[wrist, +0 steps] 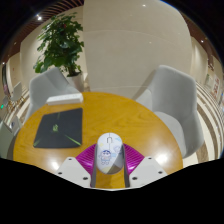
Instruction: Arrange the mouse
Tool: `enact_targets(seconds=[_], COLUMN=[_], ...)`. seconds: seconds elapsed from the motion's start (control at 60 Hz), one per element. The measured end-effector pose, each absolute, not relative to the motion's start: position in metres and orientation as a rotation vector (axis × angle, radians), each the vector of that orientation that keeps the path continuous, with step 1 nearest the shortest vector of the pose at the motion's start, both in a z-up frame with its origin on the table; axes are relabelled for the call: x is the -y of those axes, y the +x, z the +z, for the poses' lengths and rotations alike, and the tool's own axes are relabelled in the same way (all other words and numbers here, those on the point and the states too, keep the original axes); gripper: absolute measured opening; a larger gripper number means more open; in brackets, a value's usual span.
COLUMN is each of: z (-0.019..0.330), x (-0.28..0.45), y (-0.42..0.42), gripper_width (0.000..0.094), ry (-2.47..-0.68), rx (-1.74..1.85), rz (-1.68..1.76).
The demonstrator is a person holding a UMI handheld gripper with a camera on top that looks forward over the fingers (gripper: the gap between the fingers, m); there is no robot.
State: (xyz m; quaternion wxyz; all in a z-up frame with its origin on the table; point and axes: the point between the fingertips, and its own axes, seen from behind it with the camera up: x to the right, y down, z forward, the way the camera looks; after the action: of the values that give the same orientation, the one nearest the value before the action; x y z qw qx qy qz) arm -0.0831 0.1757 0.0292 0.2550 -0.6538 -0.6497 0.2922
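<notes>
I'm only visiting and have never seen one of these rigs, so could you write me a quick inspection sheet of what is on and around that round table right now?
Surface: round wooden table, top in warm light.
Job's things: white mouse lies on the table between the jaws, near the table's front edge.
Clutter: closed dark laptop with a green logo, lying flat beside the mouse.
Grippers: gripper has its jaws around the mouse, purple pads close at either side; whether they press on it cannot be told.
Cables: nothing seen.
Surroundings: two pale chairs, one behind the laptop, one at the far side; a potted plant beyond; a pale wall.
</notes>
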Motion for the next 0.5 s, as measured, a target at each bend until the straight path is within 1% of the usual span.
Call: enact_targets(seconds=[0.133,0.167,0.233,0.333,0.5], z=[0.082,0.090,0.094,0.079,0.030], x=[-0.109,-0.085,-0.048,0.002,0.054], y=[-0.138,-0.153,-0.171,-0.197,-0.199], gripper_width=[0.0390,0.0389,0.0390,0.0389,0.0391], ry=[-1.697,-1.683,-1.673,-1.633,-1.610], rx=[1.770,1.786,1.809,1.831,1.907], rz=[0.936,0.963,1.009,1.012,0.961])
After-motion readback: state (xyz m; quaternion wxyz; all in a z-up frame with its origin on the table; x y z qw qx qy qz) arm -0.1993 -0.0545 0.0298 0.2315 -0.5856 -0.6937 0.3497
